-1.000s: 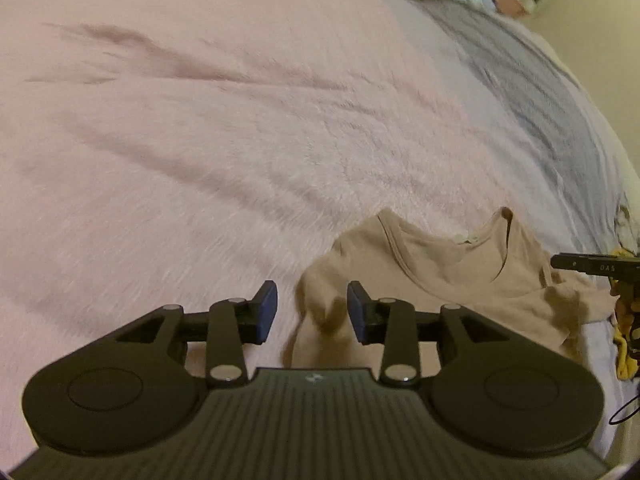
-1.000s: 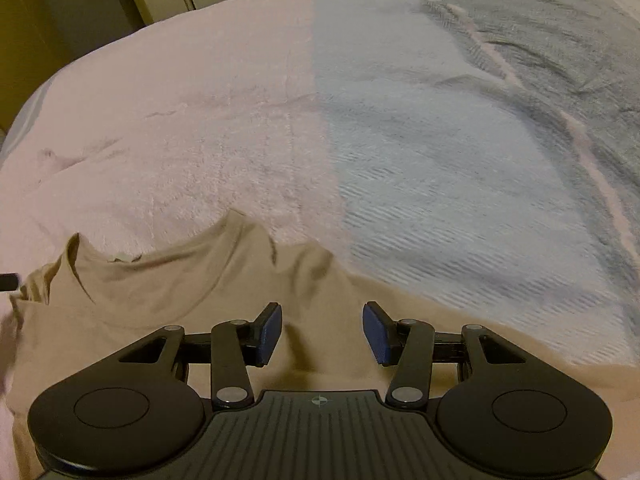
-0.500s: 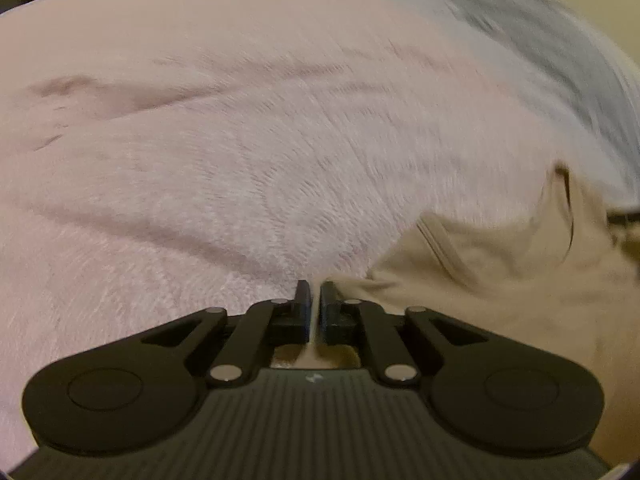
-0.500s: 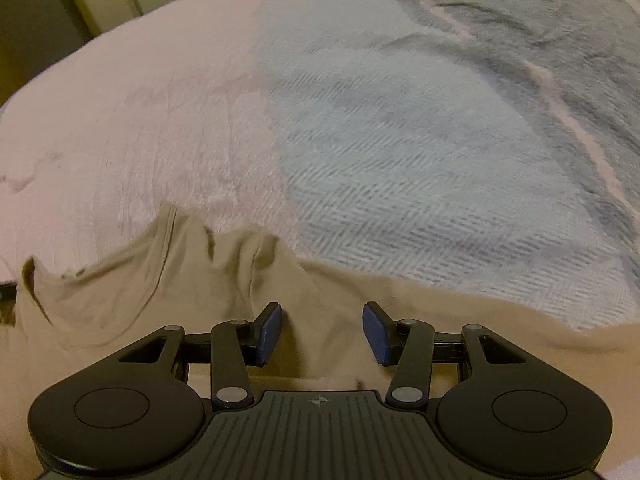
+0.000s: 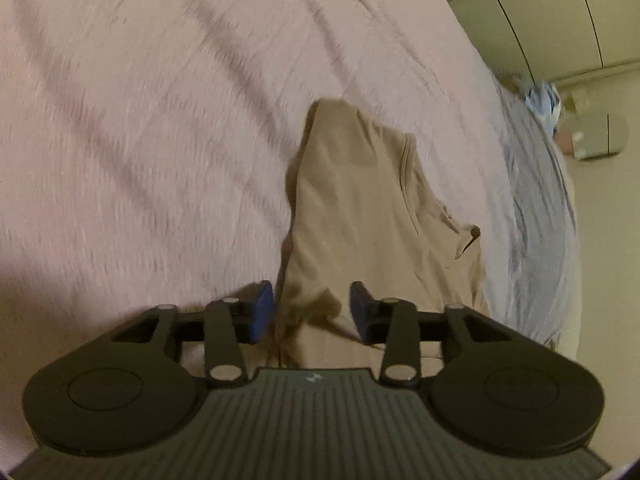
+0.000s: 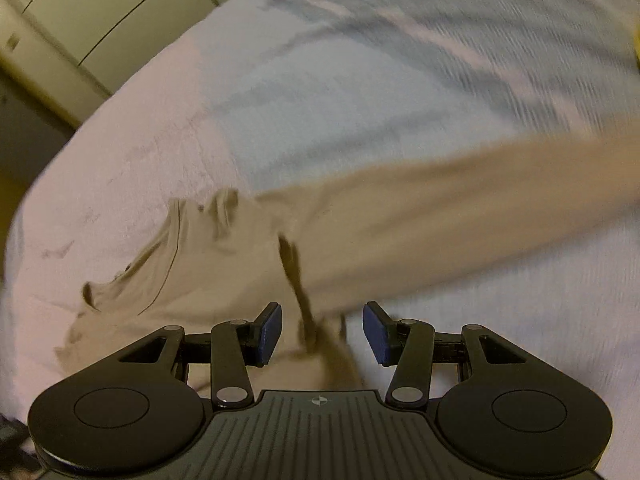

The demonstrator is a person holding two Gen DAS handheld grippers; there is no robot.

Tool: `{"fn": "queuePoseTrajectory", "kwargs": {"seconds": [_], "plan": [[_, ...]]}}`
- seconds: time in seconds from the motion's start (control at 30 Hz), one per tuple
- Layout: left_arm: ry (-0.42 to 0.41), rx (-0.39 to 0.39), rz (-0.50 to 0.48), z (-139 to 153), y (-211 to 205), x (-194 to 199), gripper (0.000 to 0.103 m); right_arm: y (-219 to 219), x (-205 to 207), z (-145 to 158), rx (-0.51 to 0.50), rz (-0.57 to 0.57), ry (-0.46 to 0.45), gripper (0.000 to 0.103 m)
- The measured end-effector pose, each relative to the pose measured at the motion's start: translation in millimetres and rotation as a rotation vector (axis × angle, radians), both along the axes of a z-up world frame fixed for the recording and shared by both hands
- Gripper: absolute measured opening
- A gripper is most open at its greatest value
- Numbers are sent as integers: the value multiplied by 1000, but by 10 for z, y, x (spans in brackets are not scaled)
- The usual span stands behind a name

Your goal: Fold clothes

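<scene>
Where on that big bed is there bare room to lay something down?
Left of the beige cotton t-shirt, the pink fuzzy blanket lies bare. Beyond the shirt, the blue-grey woven bedspread is bare too. It is crowded only around both open grippers, where shirt fabric bunches.

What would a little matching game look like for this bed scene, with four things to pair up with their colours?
Things:
1. shirt
2. blanket
3. bedspread
4. pads on the tongs

Colours:
A. dark blue
B. pink
C. tan
D. pale blue-grey

Pairs: 1-C, 2-B, 3-D, 4-A

Both the left tongs and the right tongs stand open, with the shirt's cloth lying between their pads.
</scene>
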State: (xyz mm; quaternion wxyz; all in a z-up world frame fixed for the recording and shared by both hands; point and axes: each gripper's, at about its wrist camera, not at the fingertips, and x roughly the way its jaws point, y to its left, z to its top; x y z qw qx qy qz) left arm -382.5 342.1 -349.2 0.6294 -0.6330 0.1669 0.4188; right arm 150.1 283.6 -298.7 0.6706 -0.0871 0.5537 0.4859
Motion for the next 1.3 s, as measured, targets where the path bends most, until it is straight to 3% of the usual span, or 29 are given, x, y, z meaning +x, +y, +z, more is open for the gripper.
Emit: {"fn": "queuePoseTrajectory", "kwargs": {"seconds": [0.03, 0.17, 0.27, 0.37, 0.43, 0.57, 0.6, 0.67, 0.73, 0.87, 1.0, 1.07, 1.1, 1.13, 1.27, 1.3], "plan": [[29, 35, -24, 5, -35, 41, 6, -47, 5, -16, 0, -14, 18, 49], [278, 175, -181, 134, -153, 202, 6, -177, 5, -80, -37, -9, -10, 49], [343, 186, -240, 131, -200, 393, 7, -262, -23, -126, -48, 32, -38, 49], [470, 268, -320, 276, -276, 569, 10, -362, -67, -94, -43, 68, -80, 49], [507, 295, -279, 405, -377, 590, 10, -471, -109, -62, -29, 87, -112, 49], [482, 351, -197, 685, -855, 542, 10, -806, -202, -115, -70, 145, -168, 49], [457, 339, -217, 695, -989, 574, 10, -907, -236, -100, -60, 162, -170, 49], [416, 271, -258, 646, -1305, 579, 14, -1130, -293, -101, -78, 207, -151, 49], [426, 186, -248, 559, -1611, 490, 15, -1355, -322, -122, -118, 248, -123, 49], [412, 35, -180, 459, -2148, 202, 29, -1923, -245, -126, -174, 268, -27, 49], [374, -38, -161, 395, -2462, 23, 30, -2240, -100, -232, -223, 188, 126, 49], [344, -53, -165, 320, -2503, 21, 20, -2284, -104, -268, -223, 176, 143, 48], [316, -57, -170, 288, -2491, 32, 2, -2289, -112, -285, -225, 172, 149, 29], [295, -56, -179, 265, -2484, 56, 1, -2288, -133, -291, -240, 182, 148, 3], [355, 26, -245, 414, -2599, 52, 1, -2340, -181, -301, -268, 213, 150, 2], [356, 4, -233, 370, -2614, -7, 2, -2353, -181, -318, -278, 213, 150, 2]]}}
